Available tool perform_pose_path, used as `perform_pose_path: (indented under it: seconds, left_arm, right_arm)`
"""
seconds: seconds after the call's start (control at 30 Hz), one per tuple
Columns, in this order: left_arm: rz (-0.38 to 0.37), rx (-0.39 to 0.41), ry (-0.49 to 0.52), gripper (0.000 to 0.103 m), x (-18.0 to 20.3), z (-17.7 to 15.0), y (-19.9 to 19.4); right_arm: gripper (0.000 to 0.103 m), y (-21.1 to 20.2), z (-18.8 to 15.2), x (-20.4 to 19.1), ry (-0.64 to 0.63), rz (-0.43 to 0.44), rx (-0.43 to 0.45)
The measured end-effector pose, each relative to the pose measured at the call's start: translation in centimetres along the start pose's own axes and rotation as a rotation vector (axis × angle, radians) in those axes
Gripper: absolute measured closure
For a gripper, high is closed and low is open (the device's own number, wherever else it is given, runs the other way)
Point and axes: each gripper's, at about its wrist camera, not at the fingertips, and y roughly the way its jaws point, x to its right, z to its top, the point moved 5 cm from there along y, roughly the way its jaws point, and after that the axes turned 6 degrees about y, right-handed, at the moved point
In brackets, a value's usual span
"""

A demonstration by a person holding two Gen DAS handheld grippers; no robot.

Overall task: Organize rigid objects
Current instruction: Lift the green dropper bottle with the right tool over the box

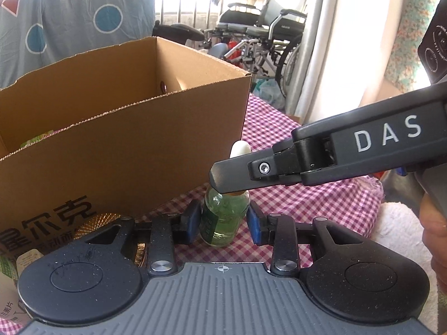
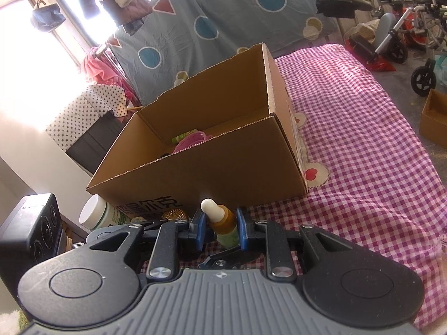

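Pink-and-white checked cloth covers the surface, and an open cardboard box stands on it; everything else is placed from that box. Behind the box hangs a grey-blue sheet printed with blue circles and red triangles, with bright windows on either side. Off to the box's right, past the cloth's edge, wheelchairs stand on the floor, and a smaller brown box sits there too. At the box's left is a polka-dot cover over something dark.

Inside the box, low against the near wall, lie a pink round thing and a green-and-yellow item — too little shows to name them. Just outside the box's near left corner stand a white jar with a green label and a gold ribbed object.

A dropper bottle of green liquid stands upright on the cloth right in front of the box's near wall. The left gripper brackets its body: the left pad touches the glass, while the right pad shows a thin gap, so I cannot tell whether it truly clamps. The right gripper comes in from the side — its blue pads sit against the amber collar below the white bulb, narrowly closed on the bottle's neck.
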Motion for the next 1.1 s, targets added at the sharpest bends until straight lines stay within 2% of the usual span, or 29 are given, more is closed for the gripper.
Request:
perform_pose_path:
  seconds: [0.53,1.1]
  left_arm:
    - [-0.002,-0.019,-0.039,0.07,-0.3,0.1,0.5]
    - [0.053,0.05,-0.036,0.07,0.0,1.4,-3.8]
  right_arm:
    - [0.077,0.2,0.2,-0.2,0.0,0.003,-0.003]
    - [0.077,-2.5,0.8,-4.1,-0.078,0.038,0.043]
